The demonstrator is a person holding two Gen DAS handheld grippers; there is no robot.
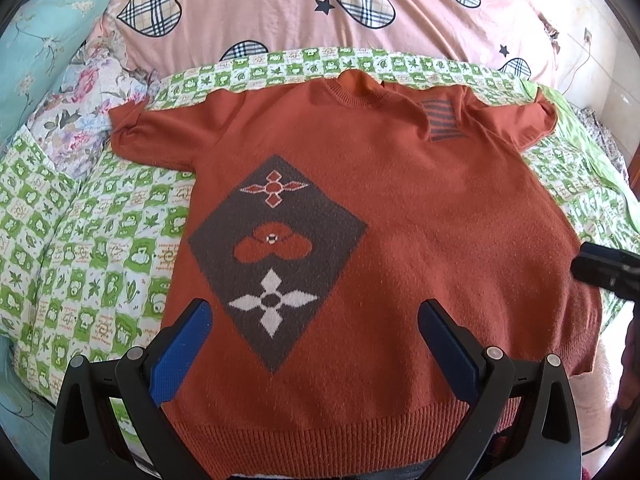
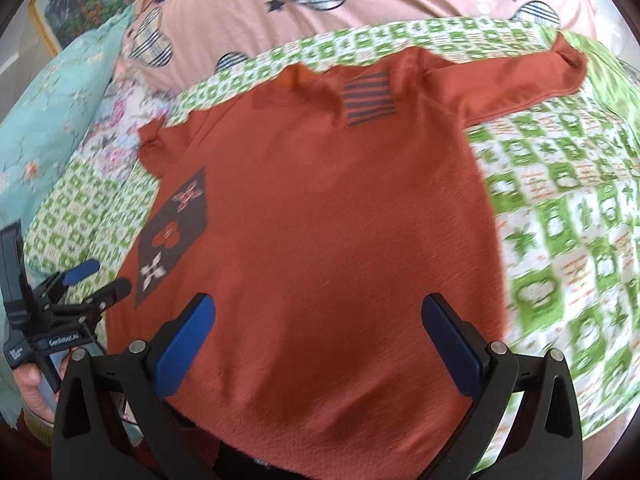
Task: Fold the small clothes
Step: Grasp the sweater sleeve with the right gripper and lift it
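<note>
An orange short-sleeved knit sweater (image 1: 400,220) lies spread flat, front up, on a green-and-white checked quilt (image 1: 80,248). It has a dark diamond motif (image 1: 276,256) and a striped patch (image 1: 442,120) near the collar. My left gripper (image 1: 316,316) is open above the hem, empty. My right gripper (image 2: 318,312) is open above the sweater's (image 2: 320,208) lower right part, empty. The left gripper (image 2: 104,276) also shows at the left of the right wrist view. The right gripper's body (image 1: 604,272) shows at the right edge of the left wrist view.
A pink duvet with plaid hearts (image 1: 320,8) lies behind the sweater. A light blue floral pillow (image 1: 44,40) and a floral cloth (image 1: 88,96) lie at the far left. The quilt (image 2: 560,220) extends to the right of the sweater.
</note>
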